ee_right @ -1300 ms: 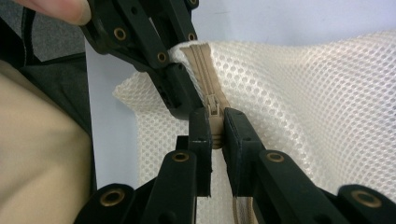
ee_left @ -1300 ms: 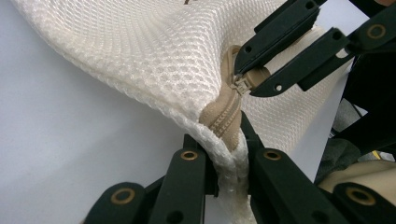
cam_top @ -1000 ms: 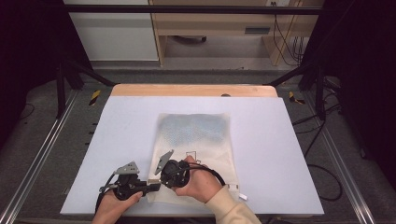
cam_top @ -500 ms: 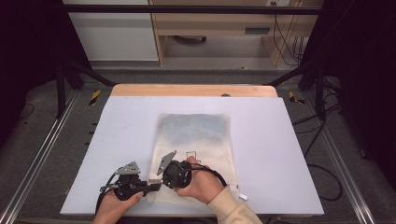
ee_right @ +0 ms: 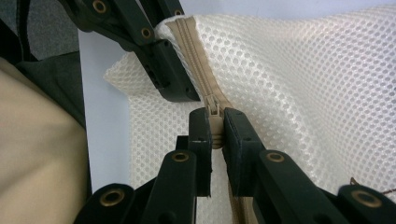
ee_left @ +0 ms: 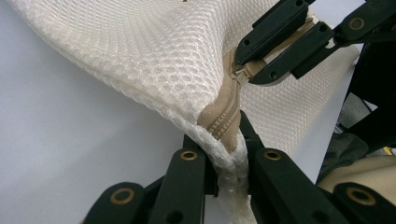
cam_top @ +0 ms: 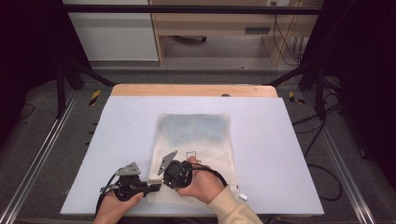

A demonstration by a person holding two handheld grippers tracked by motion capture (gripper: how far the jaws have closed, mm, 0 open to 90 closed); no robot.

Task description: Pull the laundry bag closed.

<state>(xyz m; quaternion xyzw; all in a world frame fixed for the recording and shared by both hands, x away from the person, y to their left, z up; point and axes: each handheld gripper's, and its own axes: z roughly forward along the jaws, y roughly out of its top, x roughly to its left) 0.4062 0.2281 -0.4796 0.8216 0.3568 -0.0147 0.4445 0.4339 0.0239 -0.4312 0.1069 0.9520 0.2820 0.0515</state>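
High view: mesh bag (cam_top: 194, 140), cream, lies flat at the middle of the white counter (cam_top: 280, 154); its near edge is under both hands. Left tool (cam_top: 150, 187) meets the bag's near-left corner; right tool (cam_top: 163, 173) sits just beside it, over the bag.

Left gripper view: left tool (ee_left: 229, 154) pinches the bag corner (ee_left: 224, 158) at the end of the tan zipper (ee_left: 224, 114). Beyond it, the right tool (ee_left: 252, 70) pinches the zipper pull (ee_left: 243, 73).

Right gripper view: right tool (ee_right: 215, 128) is pressed together on the pull (ee_right: 214, 116); left tool (ee_right: 184, 91) clamps the mesh (ee_right: 303, 84) just ahead.

Handling note, as a judgement: keep the corner anchored and taut, draw the pull straight along the teeth, low to the counter, so the mesh does not bunch or snag.
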